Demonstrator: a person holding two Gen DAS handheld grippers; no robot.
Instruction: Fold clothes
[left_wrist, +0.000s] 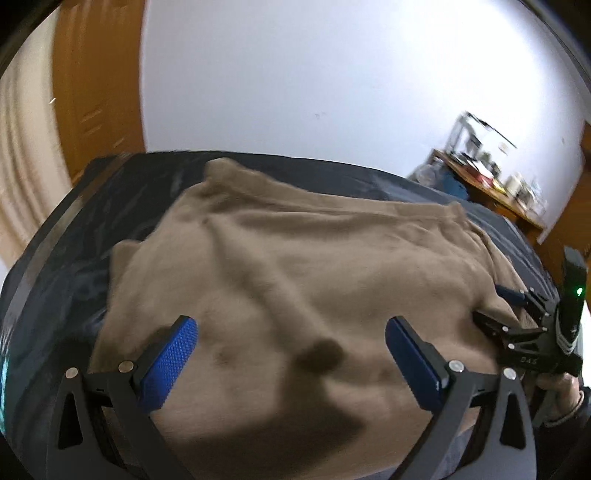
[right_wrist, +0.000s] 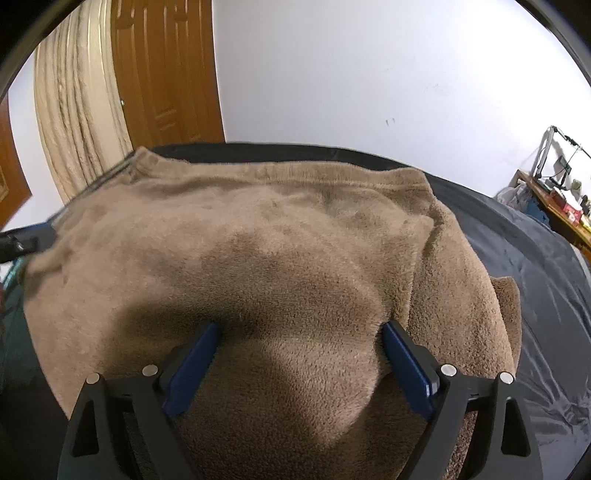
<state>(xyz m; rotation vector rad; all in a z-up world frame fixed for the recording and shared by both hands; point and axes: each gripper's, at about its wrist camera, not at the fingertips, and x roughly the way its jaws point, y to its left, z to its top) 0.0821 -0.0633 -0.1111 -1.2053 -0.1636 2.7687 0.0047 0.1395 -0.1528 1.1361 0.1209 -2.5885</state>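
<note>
Tan fleece garment (right_wrist: 258, 258) spread flat on dark bed (right_wrist: 535, 280) for folding; left gripper (left_wrist: 291, 363) and right gripper (right_wrist: 301, 365) fingers wide apart, holding nothing, poised over near hem.

Plain tan fleece garment (right_wrist: 280, 258) on dark navy sheet (right_wrist: 535, 295); blue fingers (left_wrist: 170, 363), orange-brown wooden door (right_wrist: 166, 70).

Dark sheet (right_wrist: 535, 280) covered the bed. Wooden door (right_wrist: 166, 70) beside cream curtain (right_wrist: 74, 122), white wall (right_wrist: 369, 74) behind. Cluttered table (left_wrist: 491, 184) far right (items too blurred to identify).
</note>
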